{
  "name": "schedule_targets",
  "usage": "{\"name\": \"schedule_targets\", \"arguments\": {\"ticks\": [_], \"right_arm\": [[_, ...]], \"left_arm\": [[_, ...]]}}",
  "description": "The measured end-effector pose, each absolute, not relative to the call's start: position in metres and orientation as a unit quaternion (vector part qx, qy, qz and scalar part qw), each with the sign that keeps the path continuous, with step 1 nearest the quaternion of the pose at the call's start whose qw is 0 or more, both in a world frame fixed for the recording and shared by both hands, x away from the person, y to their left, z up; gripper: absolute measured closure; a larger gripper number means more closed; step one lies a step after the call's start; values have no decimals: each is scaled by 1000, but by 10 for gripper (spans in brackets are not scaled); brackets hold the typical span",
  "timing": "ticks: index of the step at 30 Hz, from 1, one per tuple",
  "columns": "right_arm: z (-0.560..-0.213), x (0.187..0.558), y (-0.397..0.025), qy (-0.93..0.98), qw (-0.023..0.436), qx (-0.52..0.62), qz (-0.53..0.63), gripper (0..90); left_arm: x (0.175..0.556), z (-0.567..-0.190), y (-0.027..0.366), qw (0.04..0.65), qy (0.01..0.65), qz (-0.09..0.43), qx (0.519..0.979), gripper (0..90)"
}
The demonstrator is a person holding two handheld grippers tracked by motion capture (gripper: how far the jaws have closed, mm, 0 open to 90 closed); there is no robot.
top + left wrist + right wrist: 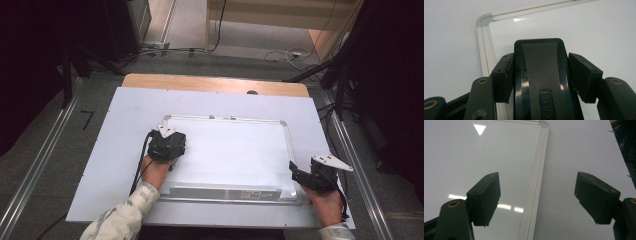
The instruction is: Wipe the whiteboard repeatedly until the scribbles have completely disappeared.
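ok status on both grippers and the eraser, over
Left gripper shut on the eraser, over the whiteboard near its top left corner. Right gripper open, empty, straddling the board's right frame edge. Board surface clean, nothing in the way.

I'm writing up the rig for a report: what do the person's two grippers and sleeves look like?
Both the left gripper and the right gripper are black, blocky two-jaw tools, each topped by a grey three-cornered plate. A black cable trails from the left one. The sleeves are pale cloth with a mottled pattern.
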State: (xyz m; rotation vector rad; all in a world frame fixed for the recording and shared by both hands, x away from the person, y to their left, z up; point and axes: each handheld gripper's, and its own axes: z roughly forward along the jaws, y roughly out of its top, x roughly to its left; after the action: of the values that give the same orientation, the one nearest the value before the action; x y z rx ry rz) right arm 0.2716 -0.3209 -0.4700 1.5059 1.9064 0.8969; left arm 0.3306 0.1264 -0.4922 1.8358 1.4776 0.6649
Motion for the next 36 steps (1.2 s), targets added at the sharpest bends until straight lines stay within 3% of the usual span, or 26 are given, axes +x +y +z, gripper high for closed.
{"name": "schedule_targets", "arguments": {"ticks": [9, 17, 26, 36], "right_arm": [[-470, 272, -322, 707, 271, 560, 335, 196], [-470, 272, -321, 708, 271, 560, 334, 196], [-470, 272, -321, 709, 271, 560, 333, 196], [-470, 272, -322, 709, 270, 560, 333, 196]], "left_arm": [[365, -491, 126, 320, 604, 281, 674, 402], [382, -489, 117, 318, 612, 270, 671, 403], [367, -489, 88, 331, 560, 245, 719, 402], [333, -491, 98, 350, 531, 221, 740, 400]]}}
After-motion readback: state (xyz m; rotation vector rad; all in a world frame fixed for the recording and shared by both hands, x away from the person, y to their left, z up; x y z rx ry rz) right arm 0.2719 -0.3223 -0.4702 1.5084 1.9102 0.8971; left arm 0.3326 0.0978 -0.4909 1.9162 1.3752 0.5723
